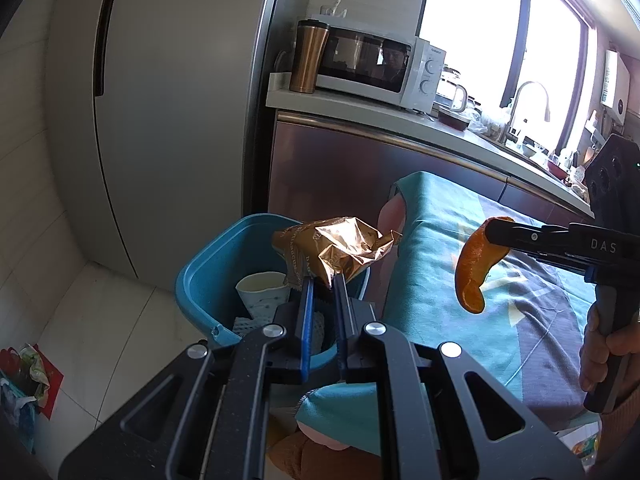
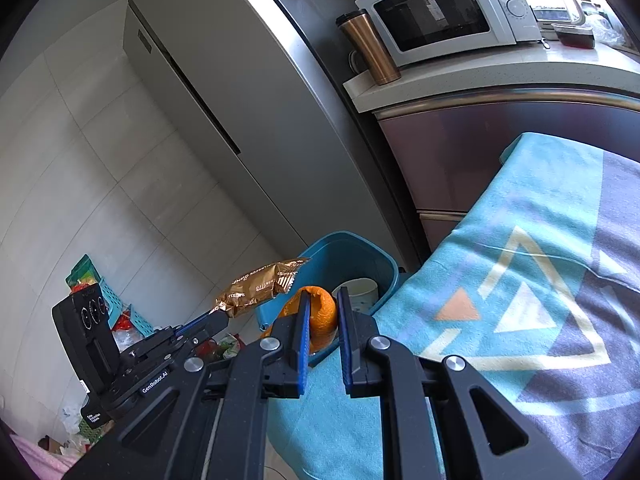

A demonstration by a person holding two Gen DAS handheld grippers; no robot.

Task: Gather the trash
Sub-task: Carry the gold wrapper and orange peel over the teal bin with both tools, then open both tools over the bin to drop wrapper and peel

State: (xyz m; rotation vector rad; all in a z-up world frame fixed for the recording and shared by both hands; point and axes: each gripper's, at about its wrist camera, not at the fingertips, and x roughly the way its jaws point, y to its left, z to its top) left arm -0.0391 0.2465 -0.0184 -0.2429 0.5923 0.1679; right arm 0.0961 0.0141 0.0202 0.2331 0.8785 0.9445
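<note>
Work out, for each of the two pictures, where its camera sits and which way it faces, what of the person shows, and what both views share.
Left wrist view: sits on the left claw, looking forward and down at the blue bin; its claw is shut on a gold wrapper; a hand holds the right claw.
Right wrist view: sits on the right claw, facing the same bin from over the patterned cloth; it grips an orange peel; no hand visible.
Shared: bin, wrapper, peel, cloth, paper cup, microwave.
</note>
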